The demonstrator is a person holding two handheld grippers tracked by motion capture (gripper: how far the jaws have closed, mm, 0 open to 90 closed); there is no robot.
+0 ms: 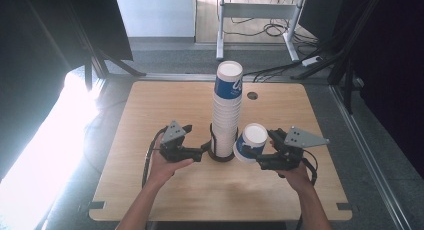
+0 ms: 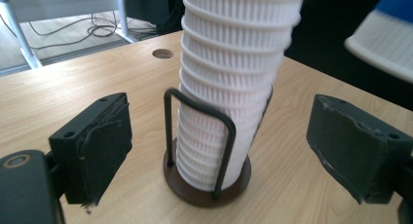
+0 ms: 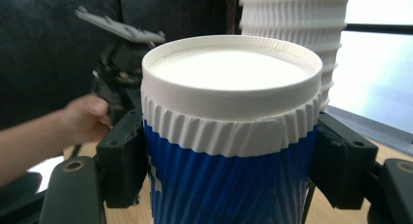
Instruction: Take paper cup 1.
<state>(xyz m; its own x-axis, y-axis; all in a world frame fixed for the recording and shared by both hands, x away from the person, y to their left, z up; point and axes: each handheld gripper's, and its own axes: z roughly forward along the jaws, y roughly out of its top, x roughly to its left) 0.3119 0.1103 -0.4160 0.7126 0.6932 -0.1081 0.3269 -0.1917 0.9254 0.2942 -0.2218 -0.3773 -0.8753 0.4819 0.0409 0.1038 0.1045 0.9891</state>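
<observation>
A tall stack of ribbed white paper cups (image 1: 227, 110) with a blue one on top stands in a dark wire holder (image 1: 221, 155) at the table's middle. My left gripper (image 1: 204, 151) is open at the holder's foot; its pads (image 2: 104, 136) sit either side of the stack (image 2: 234, 78) and holder (image 2: 204, 185) without touching. My right gripper (image 1: 260, 155) is shut on a single blue and white cup (image 1: 250, 141), tilted just right of the stack. In the right gripper view both jaws press the blue wall of the cup (image 3: 229, 136), whose white round end faces the camera.
The wooden table (image 1: 150, 190) has a round cable hole (image 1: 252, 95) behind the stack. Beyond its far edge a white desk frame (image 1: 260, 10) and cables (image 1: 280, 27) lie on the floor. The other hand (image 3: 83, 117) and left gripper (image 3: 122, 53) show behind the held cup.
</observation>
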